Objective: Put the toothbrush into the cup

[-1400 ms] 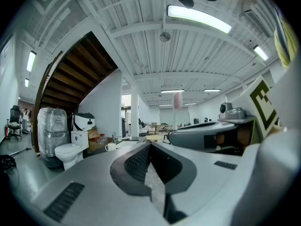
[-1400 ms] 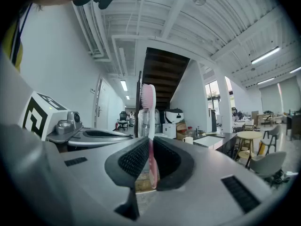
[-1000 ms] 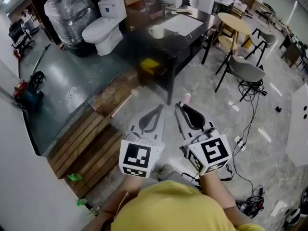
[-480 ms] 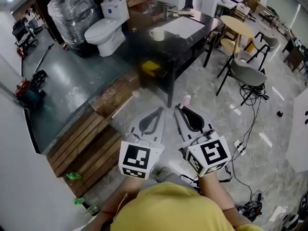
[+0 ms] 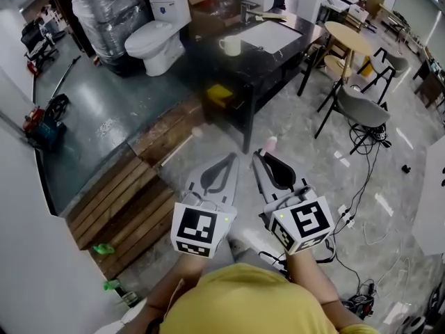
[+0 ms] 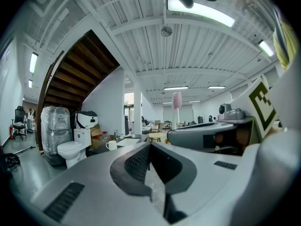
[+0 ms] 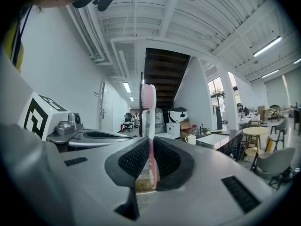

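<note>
Looking down from your head, the cup (image 5: 228, 45) stands on the far table (image 5: 245, 65), well beyond your right gripper (image 5: 264, 157), slightly left. Left gripper view: your left gripper (image 6: 149, 147) is closed, empty. Right gripper view: jaws clamp the toothbrush (image 7: 149, 121) upright.
</note>
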Tool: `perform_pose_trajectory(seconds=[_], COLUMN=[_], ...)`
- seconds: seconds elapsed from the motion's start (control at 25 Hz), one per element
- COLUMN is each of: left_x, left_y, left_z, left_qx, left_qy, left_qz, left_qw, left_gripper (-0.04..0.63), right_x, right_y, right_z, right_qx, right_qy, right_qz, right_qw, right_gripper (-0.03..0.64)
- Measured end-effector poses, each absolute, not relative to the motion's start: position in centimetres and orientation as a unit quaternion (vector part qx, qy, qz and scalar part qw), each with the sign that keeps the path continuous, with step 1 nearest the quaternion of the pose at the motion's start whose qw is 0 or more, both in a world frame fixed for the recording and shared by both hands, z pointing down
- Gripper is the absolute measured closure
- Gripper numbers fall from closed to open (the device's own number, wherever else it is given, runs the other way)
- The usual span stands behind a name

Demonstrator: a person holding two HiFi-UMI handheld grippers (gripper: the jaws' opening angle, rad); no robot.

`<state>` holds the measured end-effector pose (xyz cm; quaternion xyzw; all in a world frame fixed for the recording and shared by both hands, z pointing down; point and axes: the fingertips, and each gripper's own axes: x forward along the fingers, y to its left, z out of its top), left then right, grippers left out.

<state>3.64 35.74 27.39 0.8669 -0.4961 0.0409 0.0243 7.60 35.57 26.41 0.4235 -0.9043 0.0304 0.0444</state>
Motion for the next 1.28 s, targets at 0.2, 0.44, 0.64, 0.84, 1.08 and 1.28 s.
perform_pose_trajectory(seconds=[0.2, 0.44, 0.64, 0.84, 1.08, 1.28], left_x=[3.3, 1.8, 0.2, -0.9, -1.5, -1.8], left_y=[33.1, 27.7, 22.4, 17.9, 13.9, 11.4], left_z=[27.4, 27.9, 28.1, 28.1, 28.3, 28.8], left_qx=[0.869, 0.873, 0.879, 0.888, 0.895, 0.897], left_qy=[-0.492, -0.485, -0.475, -0.458, -0.443, -0.438], left_qz=[0.040, 0.040, 0.039, 0.041, 0.040, 0.040], left_qw=[0.023, 0.024, 0.025, 0.025, 0.024, 0.031], left_gripper=[0.586, 0.586, 0.586, 0.586, 0.586, 0.586], right_x=[7.2, 5.5, 3.6, 2.4, 1.9, 1.6], right_y=[33.1, 27.8, 22.4, 17.8, 13.9, 11.3], right_z=[26.5, 27.0, 27.2, 27.2, 27.4, 27.8], right_qx=[0.426, 0.431, 0.439, 0.455, 0.474, 0.478], right_qy=[-0.903, -0.901, -0.897, -0.889, -0.879, -0.876], right_qz=[0.030, 0.034, 0.036, 0.038, 0.037, 0.041], right_qw=[0.042, 0.042, 0.042, 0.039, 0.036, 0.040], right_gripper=[0.573, 0.572, 0.572, 0.572, 0.573, 0.573])
